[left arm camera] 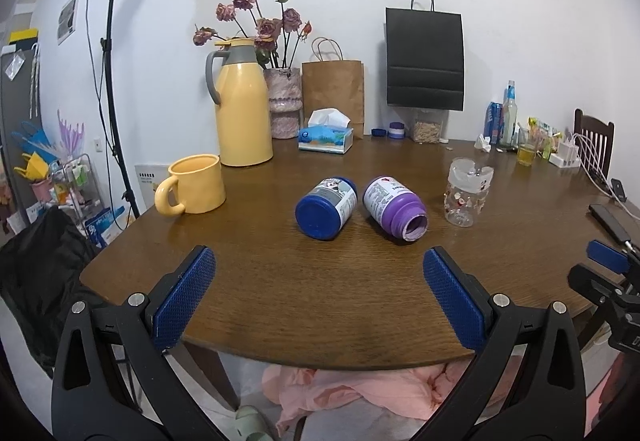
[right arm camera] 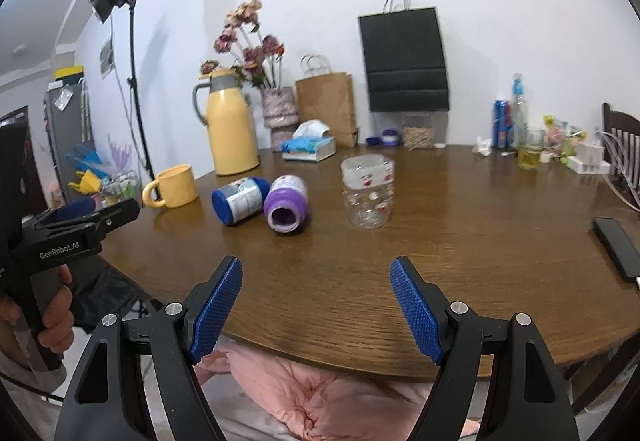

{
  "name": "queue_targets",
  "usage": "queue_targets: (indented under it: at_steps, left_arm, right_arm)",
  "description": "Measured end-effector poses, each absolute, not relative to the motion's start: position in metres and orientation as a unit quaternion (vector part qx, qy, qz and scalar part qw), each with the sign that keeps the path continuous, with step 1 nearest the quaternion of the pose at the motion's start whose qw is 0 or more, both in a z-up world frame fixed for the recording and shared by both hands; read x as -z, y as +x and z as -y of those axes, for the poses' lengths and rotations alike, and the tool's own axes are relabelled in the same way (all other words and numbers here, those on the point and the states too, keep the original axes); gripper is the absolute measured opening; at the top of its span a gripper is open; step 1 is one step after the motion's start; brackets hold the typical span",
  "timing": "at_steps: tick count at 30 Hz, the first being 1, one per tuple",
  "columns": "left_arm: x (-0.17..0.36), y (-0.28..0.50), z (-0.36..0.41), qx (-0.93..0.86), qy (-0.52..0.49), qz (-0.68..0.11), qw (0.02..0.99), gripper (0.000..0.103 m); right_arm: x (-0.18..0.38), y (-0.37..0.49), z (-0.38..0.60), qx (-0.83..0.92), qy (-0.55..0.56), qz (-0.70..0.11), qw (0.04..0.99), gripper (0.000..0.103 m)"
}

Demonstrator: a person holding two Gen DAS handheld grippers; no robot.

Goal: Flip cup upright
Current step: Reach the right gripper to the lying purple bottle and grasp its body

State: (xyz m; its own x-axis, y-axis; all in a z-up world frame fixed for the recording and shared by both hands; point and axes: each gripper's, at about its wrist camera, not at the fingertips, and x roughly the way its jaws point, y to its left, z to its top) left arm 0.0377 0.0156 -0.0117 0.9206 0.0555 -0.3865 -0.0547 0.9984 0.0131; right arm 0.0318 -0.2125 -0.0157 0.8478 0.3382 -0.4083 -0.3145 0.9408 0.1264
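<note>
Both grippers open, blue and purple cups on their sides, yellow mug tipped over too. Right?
Not quite. The yellow mug stands upright, mouth up, as the left wrist view shows. The rest holds: the left gripper and right gripper are open, and the blue cup and purple cup lie on their sides on the table.

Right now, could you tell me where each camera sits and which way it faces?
Left wrist: on the left gripper at the table's near edge, facing the blue cup and purple cup; right gripper at right.
Right wrist: on the right gripper, further right, facing the clear cup; left gripper and hand at left.
Shared: all three cups, open jaws.
</note>
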Motion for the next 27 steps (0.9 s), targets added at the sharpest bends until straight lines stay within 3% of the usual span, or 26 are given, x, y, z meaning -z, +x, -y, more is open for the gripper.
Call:
queue_targets:
  at_steps: [3, 6, 10, 17, 18, 19, 27]
  left_arm:
    - [0.011, 0.055, -0.023, -0.031, 0.007, -0.182, 0.983, 0.103]
    - [0.023, 0.087, -0.039, -0.057, -0.014, -0.214, 0.975, 0.103]
    - [0.038, 0.117, -0.067, -0.064, -0.079, -0.253, 0.962, 0.103]
    - [0.047, 0.129, -0.075, -0.099, -0.069, -0.265, 0.957, 0.103]
    - [0.046, 0.131, -0.075, -0.098, -0.068, -0.265, 0.957, 0.103]
    - [0.047, 0.132, -0.075, -0.100, -0.064, -0.264, 0.957, 0.103]
    - [0.051, 0.146, -0.070, -0.096, -0.061, -0.280, 0.953, 0.103]
  right_arm:
    - [0.014, 0.076, 0.196, -0.185, 0.027, -0.251, 0.950, 0.081]
    - [0.017, 0.120, 0.176, -0.208, 0.026, -0.277, 0.938, 0.081]
    - [0.027, 0.173, 0.125, -0.201, -0.068, -0.292, 0.933, 0.081]
    - [0.066, 0.259, 0.078, -0.195, -0.094, -0.389, 0.896, 0.081]
    - [0.066, 0.264, 0.080, -0.199, -0.083, -0.390, 0.895, 0.079]
    - [0.066, 0.267, 0.081, -0.200, -0.079, -0.388, 0.896, 0.068]
    - [0.062, 0.243, 0.099, -0.247, -0.066, -0.378, 0.890, 0.068]
